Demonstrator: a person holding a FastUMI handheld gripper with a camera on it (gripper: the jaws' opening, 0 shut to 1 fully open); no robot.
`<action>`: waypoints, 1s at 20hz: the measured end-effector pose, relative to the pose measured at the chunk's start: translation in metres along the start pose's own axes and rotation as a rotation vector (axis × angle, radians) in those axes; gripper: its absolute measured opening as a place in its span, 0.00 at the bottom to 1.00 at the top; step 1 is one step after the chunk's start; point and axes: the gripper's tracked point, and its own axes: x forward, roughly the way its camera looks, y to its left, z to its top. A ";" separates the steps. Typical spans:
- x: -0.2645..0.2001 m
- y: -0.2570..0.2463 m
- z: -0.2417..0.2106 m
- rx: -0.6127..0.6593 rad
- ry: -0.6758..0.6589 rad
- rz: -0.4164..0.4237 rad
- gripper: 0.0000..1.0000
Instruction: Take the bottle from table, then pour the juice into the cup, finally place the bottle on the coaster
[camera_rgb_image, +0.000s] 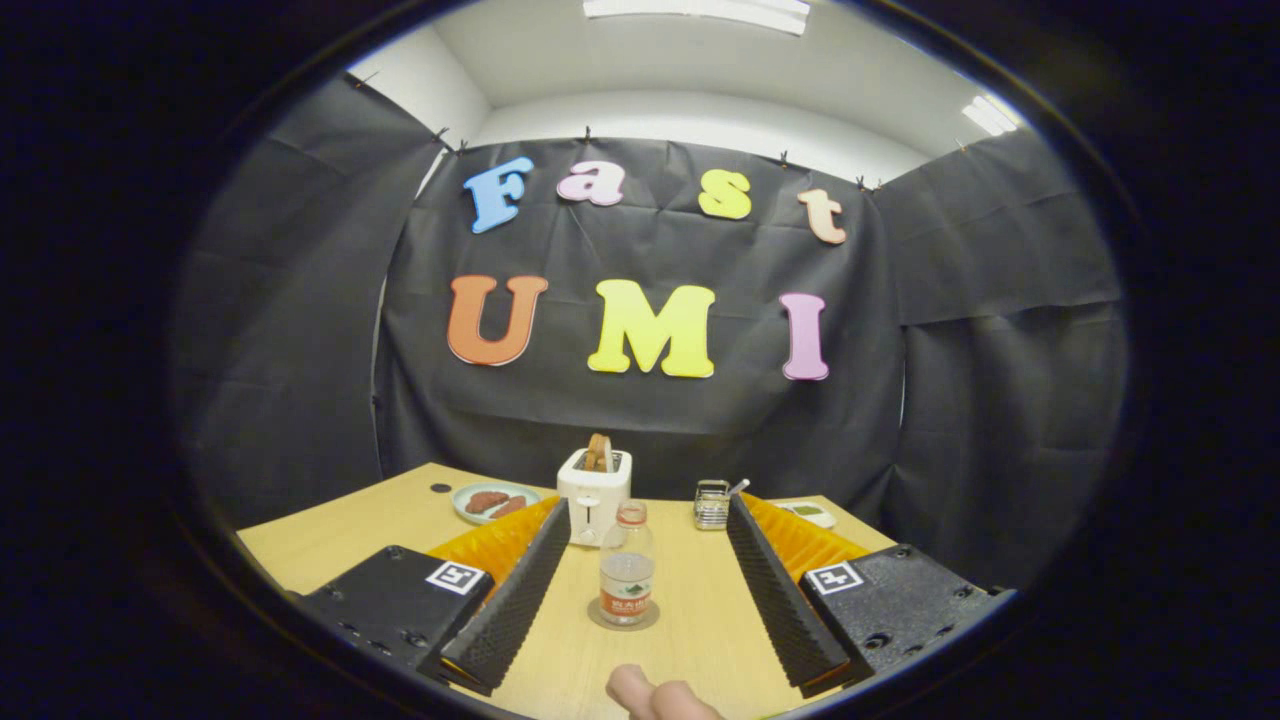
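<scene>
While tool (640, 610) gapes wide, holding nothing, bottle (627, 565) upright on coaster (598, 618) btwn fingers.

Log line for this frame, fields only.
gripper: open | bottle: upright on coaster, between fingers, untouched | toaster: beyond
</scene>
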 end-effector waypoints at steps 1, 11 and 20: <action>-0.007 -0.001 0.008 0.020 -0.003 0.007 1.00; -0.057 -0.014 0.068 0.040 -0.015 0.002 1.00; -0.085 -0.028 0.104 0.086 -0.012 0.008 1.00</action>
